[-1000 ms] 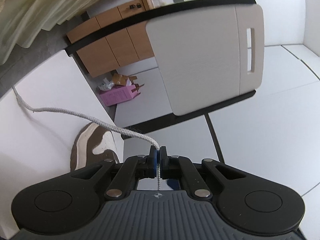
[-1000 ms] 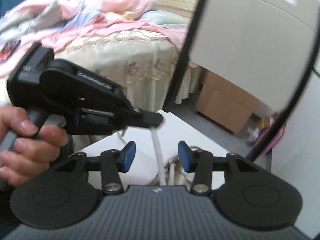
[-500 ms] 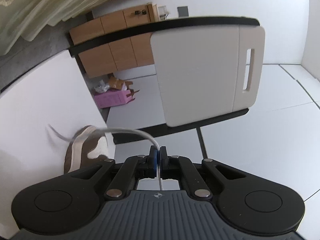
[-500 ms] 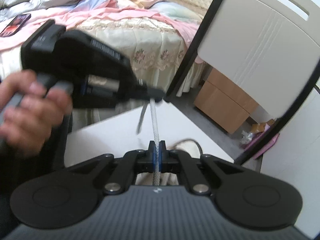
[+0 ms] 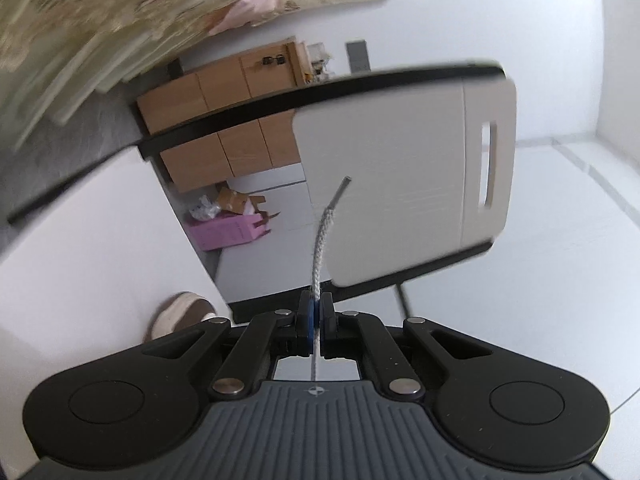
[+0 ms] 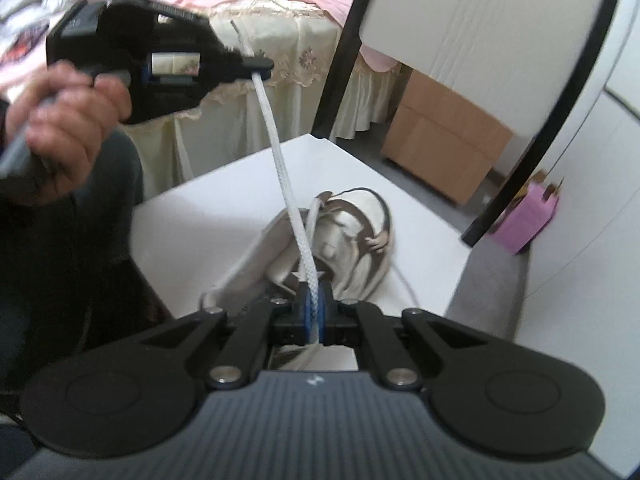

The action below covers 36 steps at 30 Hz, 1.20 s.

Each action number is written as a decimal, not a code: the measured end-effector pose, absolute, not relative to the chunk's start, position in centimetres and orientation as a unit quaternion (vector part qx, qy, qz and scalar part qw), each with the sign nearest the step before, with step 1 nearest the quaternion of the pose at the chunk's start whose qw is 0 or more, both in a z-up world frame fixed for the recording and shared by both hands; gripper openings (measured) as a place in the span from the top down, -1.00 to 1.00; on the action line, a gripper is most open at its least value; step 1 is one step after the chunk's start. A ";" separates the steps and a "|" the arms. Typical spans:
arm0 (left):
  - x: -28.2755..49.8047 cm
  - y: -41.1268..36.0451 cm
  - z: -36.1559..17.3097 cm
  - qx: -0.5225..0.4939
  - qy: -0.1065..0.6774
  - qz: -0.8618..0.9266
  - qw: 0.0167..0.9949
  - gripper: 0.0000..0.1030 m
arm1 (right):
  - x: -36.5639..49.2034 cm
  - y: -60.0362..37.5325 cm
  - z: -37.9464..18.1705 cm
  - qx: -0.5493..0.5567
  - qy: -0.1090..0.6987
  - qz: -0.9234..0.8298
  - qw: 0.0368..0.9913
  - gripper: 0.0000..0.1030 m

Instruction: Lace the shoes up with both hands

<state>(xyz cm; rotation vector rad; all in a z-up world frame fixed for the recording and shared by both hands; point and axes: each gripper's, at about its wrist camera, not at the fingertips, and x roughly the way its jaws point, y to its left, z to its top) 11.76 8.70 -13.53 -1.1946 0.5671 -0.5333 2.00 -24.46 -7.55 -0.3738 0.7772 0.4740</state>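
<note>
- Jaws of both grippers, left point(image 5: 315, 316) and right point(image 6: 315, 316), pinch the lace point(image 6: 286, 184) taut above the shoe point(image 6: 344, 240).
- Step likely: pulling lace through; next, aim its tip point(image 5: 341, 191) at an eyelet.

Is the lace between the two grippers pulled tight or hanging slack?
Tight. The lace runs in a straight line from the left gripper down to the right gripper, both shut on it.

A white braided shoelace point(image 6: 294, 216) stretches taut and slanted above a cream-and-brown shoe point(image 6: 352, 240) lying on a white table point(image 6: 208, 216), its stiff grey tip point(image 5: 340, 192) pointing upward, clear of the shoe.
</note>
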 end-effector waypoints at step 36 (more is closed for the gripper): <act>7.7 -2.3 -10.5 -0.187 0.292 -0.351 0.870 0.95 | 9.0 -24.8 -5.5 0.100 0.319 0.249 0.909 0.65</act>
